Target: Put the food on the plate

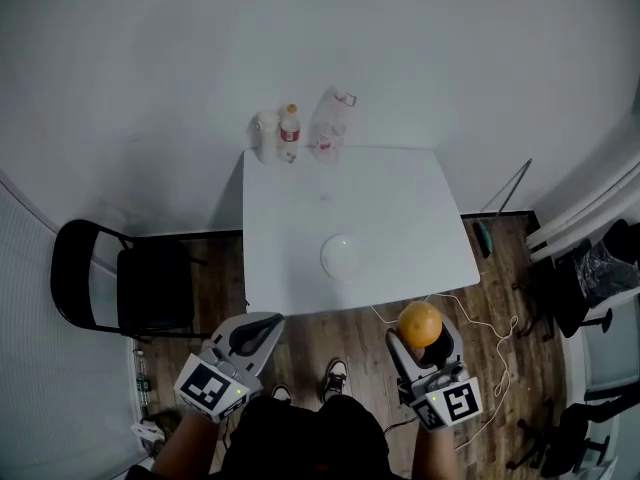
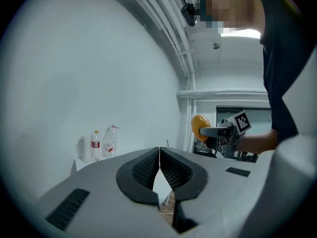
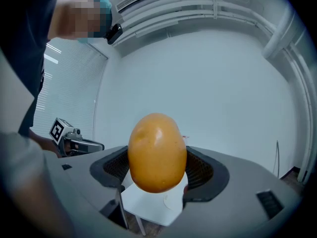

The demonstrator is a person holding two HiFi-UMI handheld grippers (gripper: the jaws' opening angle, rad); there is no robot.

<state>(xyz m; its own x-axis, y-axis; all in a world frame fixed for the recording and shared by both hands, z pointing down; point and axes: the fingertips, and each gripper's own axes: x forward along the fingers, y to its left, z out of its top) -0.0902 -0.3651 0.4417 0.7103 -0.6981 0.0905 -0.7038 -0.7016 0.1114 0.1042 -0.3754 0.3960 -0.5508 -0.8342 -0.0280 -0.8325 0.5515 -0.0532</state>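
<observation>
Orange (image 1: 420,324) clamped in right gripper (image 1: 421,336) jaws, lower right, ready for the plate (image 1: 341,257).
Plate bare on desk (image 1: 400,203), mid-frame; left gripper (image 1: 268,325) jaws closed, empty, kept aside.

You hold the orange fruit (image 3: 157,150), smooth and egg-shaped, upright and pinched between the right gripper's (image 3: 158,171) jaws, off the table's (image 1: 390,203) near edge. Your plate (image 1: 340,256), white and round, lies flat near that edge, well apart from the fruit.

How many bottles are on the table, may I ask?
3, in a row on the table's far edge: white bottle left, red-labelled bottle middle, large clear bottle right. None seems hidden.
</observation>
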